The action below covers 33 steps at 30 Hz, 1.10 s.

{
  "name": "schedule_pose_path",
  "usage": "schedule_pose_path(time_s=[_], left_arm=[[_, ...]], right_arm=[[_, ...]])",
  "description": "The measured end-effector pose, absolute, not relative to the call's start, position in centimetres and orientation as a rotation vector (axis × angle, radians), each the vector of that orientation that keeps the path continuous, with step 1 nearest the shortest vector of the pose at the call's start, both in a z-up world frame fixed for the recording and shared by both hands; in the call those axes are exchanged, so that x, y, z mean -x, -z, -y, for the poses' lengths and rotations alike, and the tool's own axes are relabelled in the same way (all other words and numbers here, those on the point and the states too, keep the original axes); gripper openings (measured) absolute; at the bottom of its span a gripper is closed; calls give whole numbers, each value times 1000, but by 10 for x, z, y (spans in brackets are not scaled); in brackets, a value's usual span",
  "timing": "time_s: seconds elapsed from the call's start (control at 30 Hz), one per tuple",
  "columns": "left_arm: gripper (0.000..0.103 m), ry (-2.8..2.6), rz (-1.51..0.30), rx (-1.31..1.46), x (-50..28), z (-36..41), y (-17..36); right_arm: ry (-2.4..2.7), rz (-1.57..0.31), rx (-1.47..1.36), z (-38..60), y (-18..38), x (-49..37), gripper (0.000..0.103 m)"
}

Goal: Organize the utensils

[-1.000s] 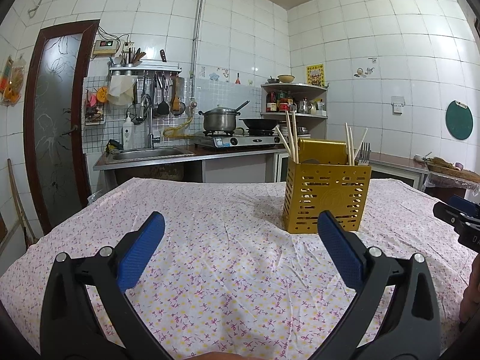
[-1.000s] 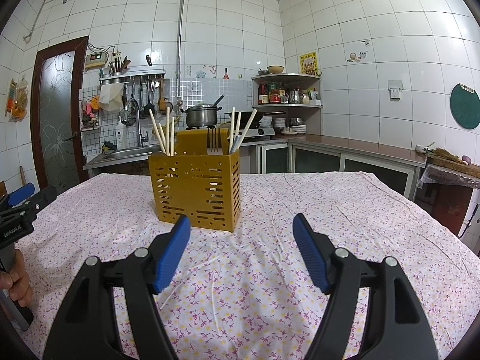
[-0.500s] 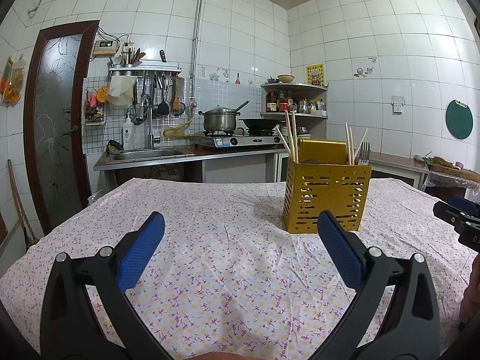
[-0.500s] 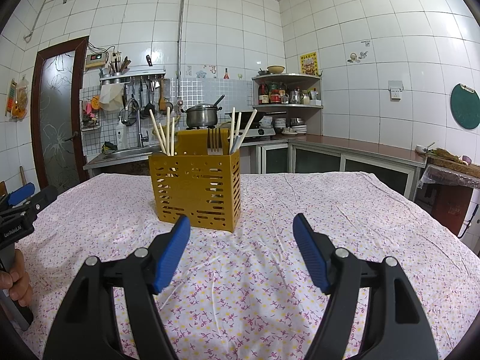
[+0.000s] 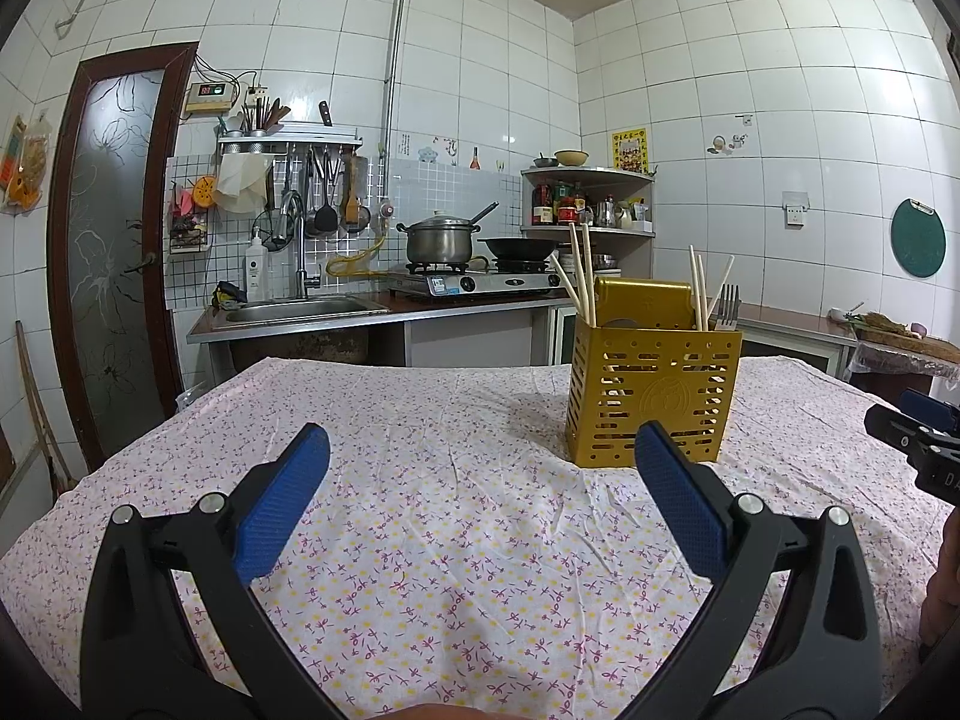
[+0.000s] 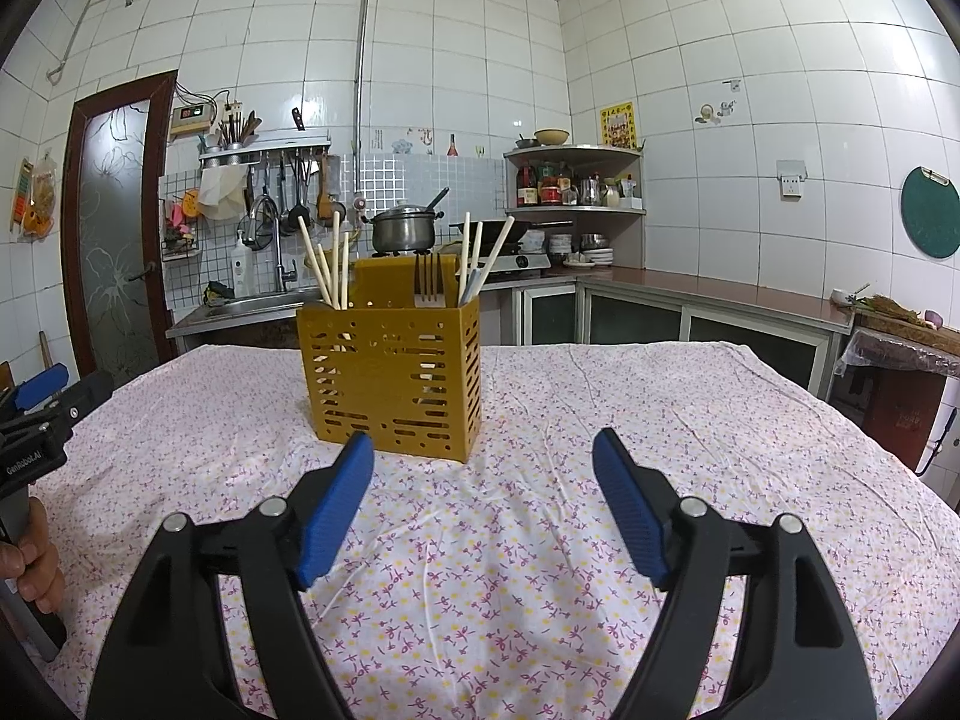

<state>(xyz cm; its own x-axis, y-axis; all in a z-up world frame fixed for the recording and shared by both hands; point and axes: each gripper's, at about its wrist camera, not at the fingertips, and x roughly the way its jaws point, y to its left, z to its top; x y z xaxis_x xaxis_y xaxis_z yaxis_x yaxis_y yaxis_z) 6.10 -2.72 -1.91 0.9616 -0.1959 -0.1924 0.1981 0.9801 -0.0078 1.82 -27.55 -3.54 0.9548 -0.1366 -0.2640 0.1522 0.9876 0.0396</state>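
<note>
A yellow perforated utensil holder (image 5: 651,396) stands upright on the flowered tablecloth (image 5: 450,480). It holds chopsticks (image 6: 327,270) at its left end, a fork (image 6: 428,282) in the middle and more chopsticks (image 6: 480,258) at its right end. My left gripper (image 5: 480,438) is open and empty, with the holder ahead to its right. My right gripper (image 6: 483,443) is opening with nothing between its blue pads, and the holder (image 6: 390,390) is just ahead to its left. A thin pale line on the cloth by its left finger (image 6: 336,591) could be a chopstick or a crease.
The table's far edge meets a sink counter (image 5: 300,315) and a stove with a pot (image 5: 441,243). A hand (image 6: 30,564) holds the left gripper at the right view's left edge. A side table (image 6: 900,354) stands at the right.
The right gripper's jaws have spread slightly wider. Both grippers and the holder stay where they were.
</note>
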Motion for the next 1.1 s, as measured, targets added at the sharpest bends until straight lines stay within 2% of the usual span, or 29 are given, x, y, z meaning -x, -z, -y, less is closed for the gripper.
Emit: schedule_pose_path(time_s=[1.1], left_arm=[[98, 200, -193, -12, -61, 27, 19]], right_arm=[[146, -266, -60, 276, 36, -19, 77]])
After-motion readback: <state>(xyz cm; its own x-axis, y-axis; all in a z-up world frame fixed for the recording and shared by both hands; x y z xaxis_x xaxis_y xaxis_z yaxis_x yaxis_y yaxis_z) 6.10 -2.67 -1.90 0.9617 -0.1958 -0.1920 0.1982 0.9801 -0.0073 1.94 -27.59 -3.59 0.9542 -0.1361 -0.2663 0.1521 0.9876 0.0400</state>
